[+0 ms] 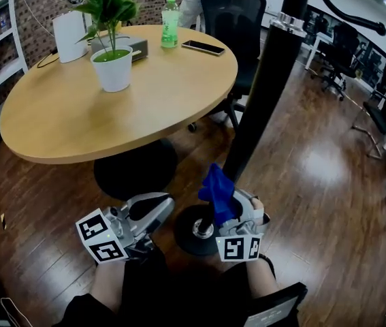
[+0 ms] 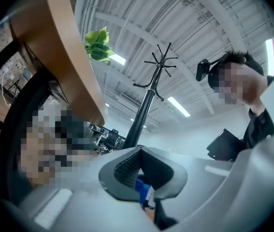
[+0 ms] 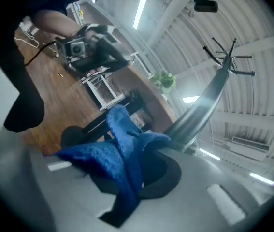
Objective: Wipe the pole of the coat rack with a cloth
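The pole (image 1: 261,94) of the coat rack stands on its round base (image 1: 191,231). Its long axis rises from the floor (image 1: 315,176); in the head view it slants away from the person toward the upper right. In the left gripper view the pole (image 2: 144,112) ends in spreading hooks (image 2: 158,69) high overhead.

The blue cloth (image 1: 216,191) sits low on the pole, just above the base. It is bunched in the right claw (image 1: 225,208), which is clenched on it. In the right gripper view the cloth (image 3: 122,149) spills out of the jaws, with the pole (image 3: 204,105) just behind it.

The left claw (image 1: 148,210) is left of the pole and near the base, well apart from the cloth. Its jaws are closed tip to tip with nothing between them.

Left of the pole, the rim of the round desk (image 1: 77,121) comes close to its middle stretch, and the desk's dark foot (image 1: 135,169) lies near the base. A black office chair (image 1: 230,19) stands behind the pole on that same side. To the right of the pole the wooden floor lies open as far as some distant chairs (image 1: 383,107).
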{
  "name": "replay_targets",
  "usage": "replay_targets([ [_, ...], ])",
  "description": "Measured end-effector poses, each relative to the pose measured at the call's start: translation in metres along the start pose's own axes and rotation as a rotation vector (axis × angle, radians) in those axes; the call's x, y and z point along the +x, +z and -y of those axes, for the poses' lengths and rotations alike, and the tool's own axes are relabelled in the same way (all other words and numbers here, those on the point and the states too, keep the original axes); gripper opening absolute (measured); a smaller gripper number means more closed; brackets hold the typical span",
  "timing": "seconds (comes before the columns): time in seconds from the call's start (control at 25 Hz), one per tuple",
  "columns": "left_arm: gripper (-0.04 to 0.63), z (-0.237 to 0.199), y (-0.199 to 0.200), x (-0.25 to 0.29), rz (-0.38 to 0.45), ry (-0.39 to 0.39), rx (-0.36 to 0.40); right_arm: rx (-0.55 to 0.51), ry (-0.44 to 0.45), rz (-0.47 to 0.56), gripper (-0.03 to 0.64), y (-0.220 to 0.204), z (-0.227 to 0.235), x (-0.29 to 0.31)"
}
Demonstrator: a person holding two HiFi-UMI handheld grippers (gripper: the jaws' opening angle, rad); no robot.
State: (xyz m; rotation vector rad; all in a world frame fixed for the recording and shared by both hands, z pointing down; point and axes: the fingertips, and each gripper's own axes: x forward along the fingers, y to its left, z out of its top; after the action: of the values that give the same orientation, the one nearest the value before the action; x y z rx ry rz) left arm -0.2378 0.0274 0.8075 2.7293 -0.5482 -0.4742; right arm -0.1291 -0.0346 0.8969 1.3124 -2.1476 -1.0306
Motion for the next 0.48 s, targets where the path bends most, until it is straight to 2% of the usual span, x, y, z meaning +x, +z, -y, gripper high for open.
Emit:
replay_targets([
  [0.16, -0.006, -0.003, -0.007, 0.003, -0.011, -0.001, -0.009, 0.100, 0.036, -0.123, 0.023, -0.052, -0.039, -0.012],
  [0.36, -0.006, -0.004, -0.010, 0.005, -0.019, 0.001, -0.012, 0.249, 0.066, -0.235, 0.023, -0.098, -0.064, -0.020],
  [0.48, -0.006, -0.003, -0.010, 0.007, -0.023, -0.003, -0.012, 0.403, 0.026, -0.303, 0.023, -0.122, -0.058, -0.023],
])
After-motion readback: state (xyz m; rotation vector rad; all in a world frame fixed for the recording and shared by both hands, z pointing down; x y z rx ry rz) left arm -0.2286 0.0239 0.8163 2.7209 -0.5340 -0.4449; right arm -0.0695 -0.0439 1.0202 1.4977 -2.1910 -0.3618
